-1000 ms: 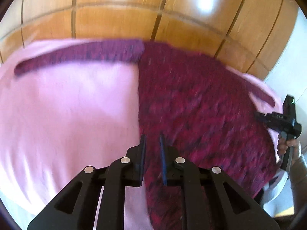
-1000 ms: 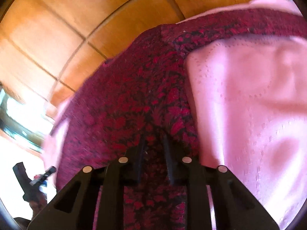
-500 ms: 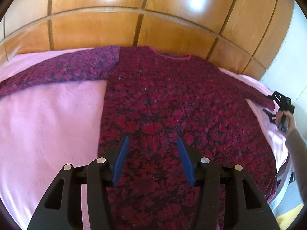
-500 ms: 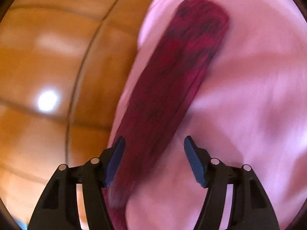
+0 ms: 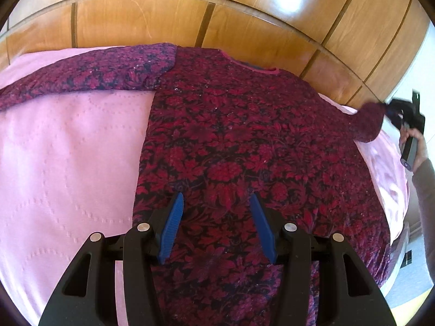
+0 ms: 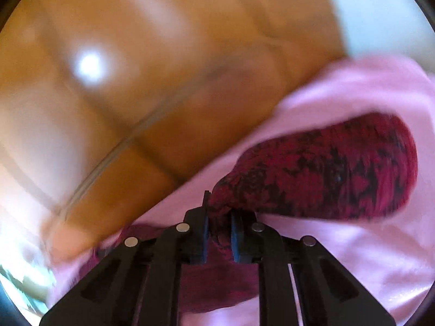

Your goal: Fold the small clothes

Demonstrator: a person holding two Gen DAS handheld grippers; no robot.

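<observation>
A dark red flowered sweater [image 5: 244,146] lies flat on a pink bedspread [image 5: 68,163], one sleeve [image 5: 81,78] stretched out to the left. My left gripper [image 5: 216,202] hovers open over the lower body of the sweater, nothing between its blue pads. At the far right my right gripper [image 5: 402,111] has the other sleeve's cuff [image 5: 367,122] lifted off the bed. The right wrist view is blurred by motion: my right gripper [image 6: 218,217] is shut on the sleeve [image 6: 326,176], which bulges up and to the right.
A glossy wooden panelled headboard [image 5: 190,13] runs along the far side of the bed. The bed's right edge [image 5: 394,203] drops off near a person's hand and sleeve [image 5: 424,179]. A pale wall [image 6: 380,8] shows beyond it.
The left gripper opened, then stayed put over the sweater's body. The right gripper moved out to the right sleeve, closed on its cuff and lifted it off the bedspread.
</observation>
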